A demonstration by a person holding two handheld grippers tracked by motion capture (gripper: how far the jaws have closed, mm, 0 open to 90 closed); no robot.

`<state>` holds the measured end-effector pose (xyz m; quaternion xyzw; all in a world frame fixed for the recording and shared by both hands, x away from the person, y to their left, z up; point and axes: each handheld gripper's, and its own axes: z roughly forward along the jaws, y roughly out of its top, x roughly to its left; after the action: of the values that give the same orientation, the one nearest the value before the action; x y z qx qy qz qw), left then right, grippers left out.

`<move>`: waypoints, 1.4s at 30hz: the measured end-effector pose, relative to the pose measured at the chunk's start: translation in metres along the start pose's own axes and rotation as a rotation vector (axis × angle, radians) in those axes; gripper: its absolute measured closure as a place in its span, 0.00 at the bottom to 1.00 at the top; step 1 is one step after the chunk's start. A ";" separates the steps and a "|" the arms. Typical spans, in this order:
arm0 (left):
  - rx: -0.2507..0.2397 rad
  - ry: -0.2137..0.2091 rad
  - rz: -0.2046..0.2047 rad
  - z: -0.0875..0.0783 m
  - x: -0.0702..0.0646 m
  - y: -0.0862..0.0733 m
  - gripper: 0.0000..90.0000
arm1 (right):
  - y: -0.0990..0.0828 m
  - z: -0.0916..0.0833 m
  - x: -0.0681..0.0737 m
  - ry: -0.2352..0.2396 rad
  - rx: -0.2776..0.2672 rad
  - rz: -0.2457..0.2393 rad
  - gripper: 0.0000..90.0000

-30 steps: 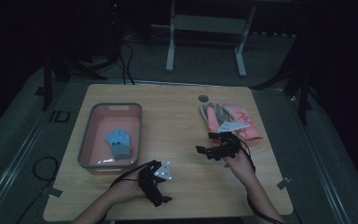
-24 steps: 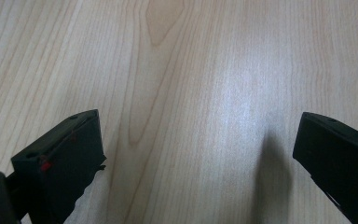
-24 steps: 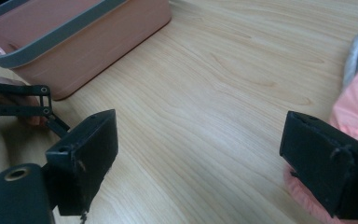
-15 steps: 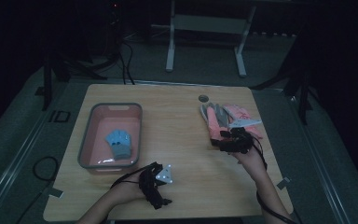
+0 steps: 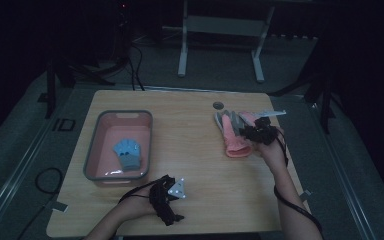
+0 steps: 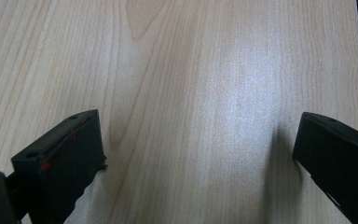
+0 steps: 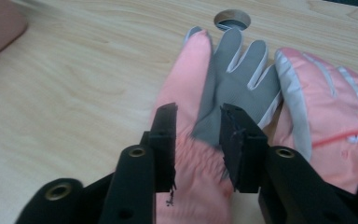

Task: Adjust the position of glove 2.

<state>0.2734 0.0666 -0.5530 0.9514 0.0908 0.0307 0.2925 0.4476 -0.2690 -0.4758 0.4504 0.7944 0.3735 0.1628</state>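
The wooden table (image 5: 190, 125) fills mid-frame. Left of centre sits the pink tub (image 5: 96, 152) (a blue glove (image 5: 128, 153) inside). Right of centre, 2 pink gloves (image 5: 236, 135); the right gripper (image 7: 196, 122), jaws just closing, pinches one. Bottom centre, the left gripper (image 6: 196, 154) rests released.

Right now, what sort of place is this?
Probably a lab or studio set up for recording: a lone wooden table in a dark room, cables on the floor, a metal stand behind it.
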 end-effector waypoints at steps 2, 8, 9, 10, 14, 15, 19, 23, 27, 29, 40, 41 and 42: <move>-0.007 -0.002 -0.006 0.000 0.000 -0.001 0.02 | 0.006 0.010 -0.004 -0.010 0.017 0.003 0.66; -0.008 -0.005 -0.013 0.000 0.002 -0.001 0.02 | 0.015 0.041 -0.014 -0.047 0.083 -0.014 0.62; -0.011 -0.007 -0.014 0.000 0.002 -0.002 0.02 | 0.014 0.046 -0.016 -0.054 0.095 -0.012 0.62; -0.010 -0.005 -0.010 0.000 0.002 -0.002 0.02 | 0.013 0.051 -0.019 -0.055 0.106 -0.006 0.62; -0.011 -0.005 -0.011 0.000 0.002 -0.002 0.02 | 0.002 0.070 -0.020 -0.060 0.163 -0.019 0.65; -0.012 -0.005 -0.011 0.000 0.002 -0.002 0.02 | 0.000 0.071 -0.019 -0.060 0.158 -0.019 0.67; -0.010 -0.002 -0.009 0.000 0.002 -0.002 0.02 | -0.003 0.071 -0.018 -0.074 0.139 -0.014 0.83; -0.005 0.000 -0.002 0.000 0.002 -0.002 0.02 | -0.004 0.071 -0.010 -0.115 0.124 -0.020 0.96; -0.011 0.000 -0.009 0.000 0.002 -0.002 0.02 | -0.002 0.067 -0.005 -0.106 0.098 0.036 0.98; -0.013 -0.001 -0.009 0.000 0.002 -0.003 0.02 | -0.001 0.063 -0.001 -0.088 0.090 0.068 0.98; -0.010 0.009 -0.010 -0.001 0.001 -0.003 0.02 | 0.004 0.027 0.053 -0.024 -0.017 0.132 0.98; -0.017 0.010 -0.013 -0.002 0.001 -0.003 0.02 | 0.005 0.021 0.060 -0.031 -0.026 0.125 0.98; -0.022 0.011 -0.016 -0.002 0.001 -0.003 0.02 | 0.005 0.016 0.066 -0.037 -0.039 0.124 0.98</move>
<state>0.2738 0.0704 -0.5532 0.9472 0.0995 0.0347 0.3028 0.4243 -0.2052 -0.4773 0.5024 0.7544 0.3897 0.1629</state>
